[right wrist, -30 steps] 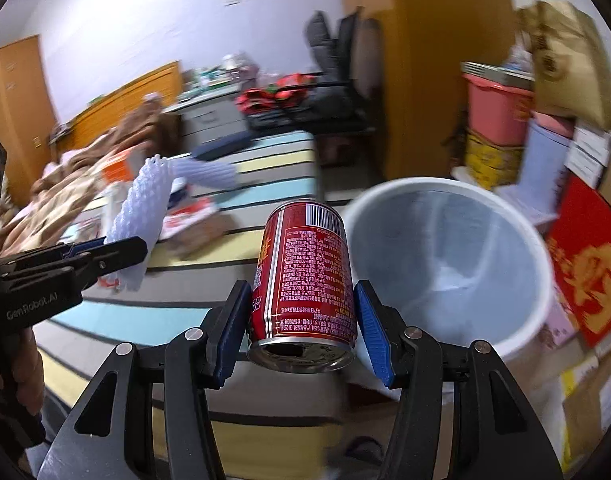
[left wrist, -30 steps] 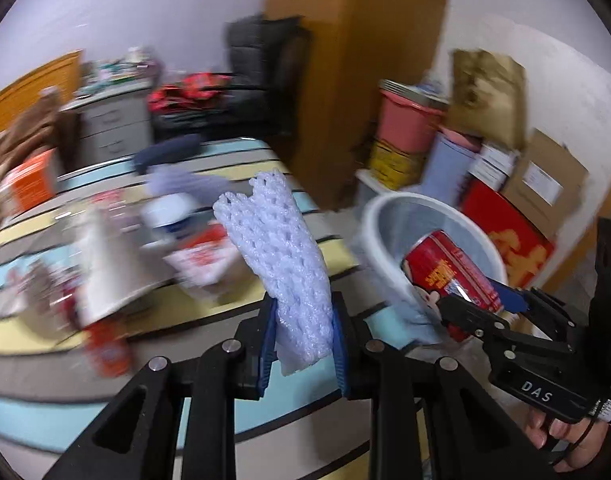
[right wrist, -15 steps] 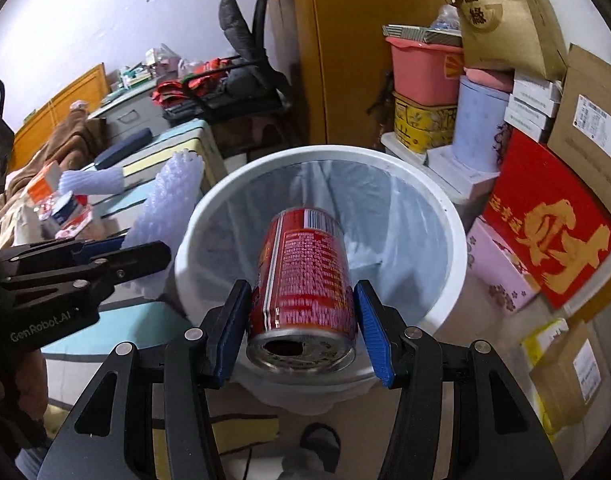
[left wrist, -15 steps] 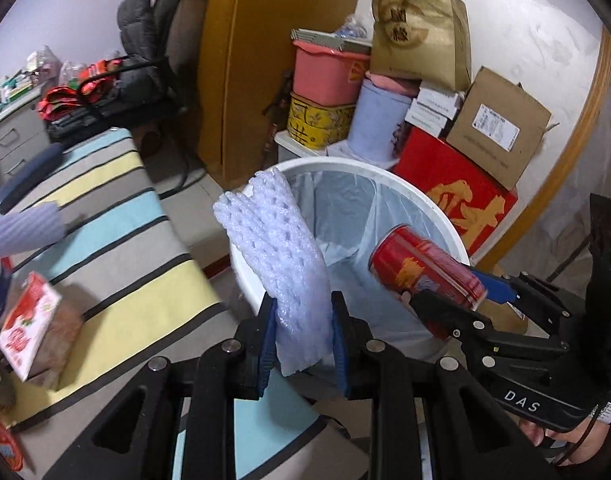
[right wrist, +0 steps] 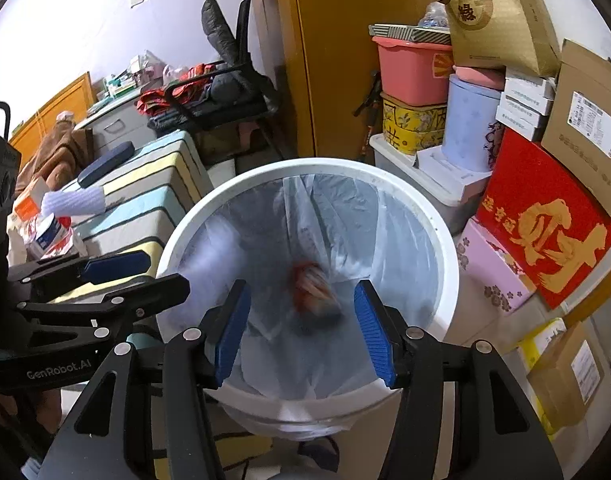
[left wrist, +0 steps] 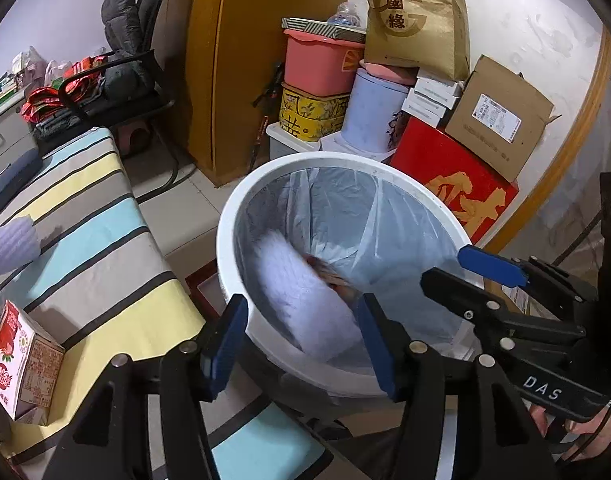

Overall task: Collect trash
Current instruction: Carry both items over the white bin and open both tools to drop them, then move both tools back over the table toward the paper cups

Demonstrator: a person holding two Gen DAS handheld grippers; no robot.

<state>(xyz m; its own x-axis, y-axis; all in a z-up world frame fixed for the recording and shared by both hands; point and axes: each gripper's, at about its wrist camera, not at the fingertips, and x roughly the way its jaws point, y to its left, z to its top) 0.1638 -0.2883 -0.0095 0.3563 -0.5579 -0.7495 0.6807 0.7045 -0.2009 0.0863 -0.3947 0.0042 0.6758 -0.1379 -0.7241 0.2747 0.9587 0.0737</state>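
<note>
A white bin [left wrist: 225,240] [right wrist: 445,260] lined with a clear bag stands on the floor under both grippers. My left gripper [left wrist: 301,344] [right wrist: 145,274] hangs over its near rim, jaws opening. A white foam net [left wrist: 305,304] drops blurred between and below its pads, free of them. My right gripper [right wrist: 301,332] [left wrist: 461,276] is over the bin too, jaws opening and nothing gripped. A red drink can [right wrist: 313,292] [left wrist: 325,272] falls blurred inside the bag.
A striped tablecloth [left wrist: 85,240] covers the table left of the bin, with a strawberry carton [left wrist: 21,356] and another foam net [left wrist: 9,246] [right wrist: 73,202] on it. A red box [left wrist: 457,184] [right wrist: 545,220], cartons and tubs crowd the right wall. A black chair [left wrist: 121,60] stands behind.
Both grippers swung from the table to over the bin. The left jaws have parted from the foam net and the right from the can; both pieces now fall into the bag.
</note>
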